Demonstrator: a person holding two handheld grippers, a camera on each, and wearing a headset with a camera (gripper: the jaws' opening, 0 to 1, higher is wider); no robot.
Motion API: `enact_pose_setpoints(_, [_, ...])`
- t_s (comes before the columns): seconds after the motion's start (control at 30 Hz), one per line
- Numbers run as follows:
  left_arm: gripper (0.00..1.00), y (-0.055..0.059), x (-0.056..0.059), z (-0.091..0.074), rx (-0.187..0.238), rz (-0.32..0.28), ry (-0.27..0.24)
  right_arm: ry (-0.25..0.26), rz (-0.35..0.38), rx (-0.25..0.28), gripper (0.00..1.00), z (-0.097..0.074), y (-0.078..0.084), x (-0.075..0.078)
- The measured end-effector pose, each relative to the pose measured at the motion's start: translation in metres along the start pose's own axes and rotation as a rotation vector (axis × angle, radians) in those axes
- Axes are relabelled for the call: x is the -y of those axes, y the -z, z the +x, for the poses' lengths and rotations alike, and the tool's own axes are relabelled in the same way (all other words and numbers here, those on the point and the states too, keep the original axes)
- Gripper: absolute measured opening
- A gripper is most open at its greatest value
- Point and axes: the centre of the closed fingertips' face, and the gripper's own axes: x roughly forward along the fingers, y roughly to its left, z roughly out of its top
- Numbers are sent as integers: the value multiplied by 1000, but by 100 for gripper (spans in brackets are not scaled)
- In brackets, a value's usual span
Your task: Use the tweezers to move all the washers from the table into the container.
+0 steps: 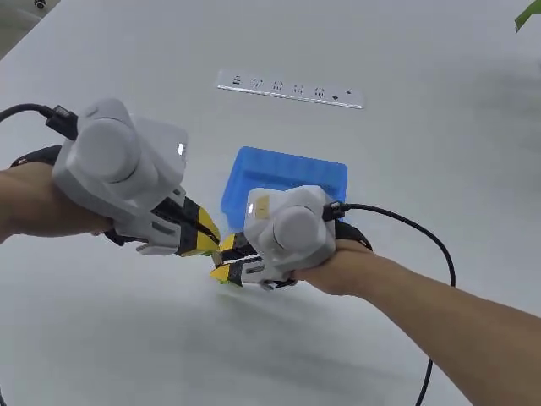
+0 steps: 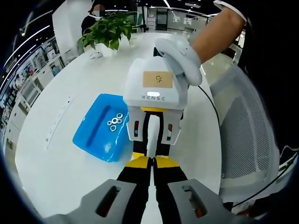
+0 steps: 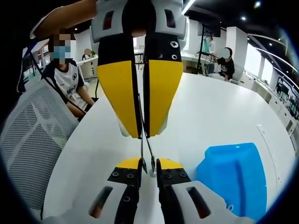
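The tweezers (image 3: 148, 151) are thin, light, springy steel and likely slippery, best pinched mid-leg. They sit just beside the container (image 2: 100, 128) holding the washers (image 2: 115, 122). The left gripper (image 3: 143, 133) clenches their body. The right gripper (image 3: 149, 164) has its jaws pinched about the tips. Their long axis runs gripper to gripper, above the worktop (image 1: 406, 51).

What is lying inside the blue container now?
In the left gripper view, the blue container holds several small washers, clustered together. In the head view the right tool covers its near part, so that part's contents are hidden.
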Motion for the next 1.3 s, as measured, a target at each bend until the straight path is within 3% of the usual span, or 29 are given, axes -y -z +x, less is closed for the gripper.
enact_pose_setpoints(0.53, [5, 4, -1, 2, 10, -13, -7, -3, 0, -3, 15, 4, 1, 1])
enact_pose_setpoints(1.3, [5, 0, -3, 5, 20, -5, -9, 6, 1, -3, 15, 3, 2, 4])
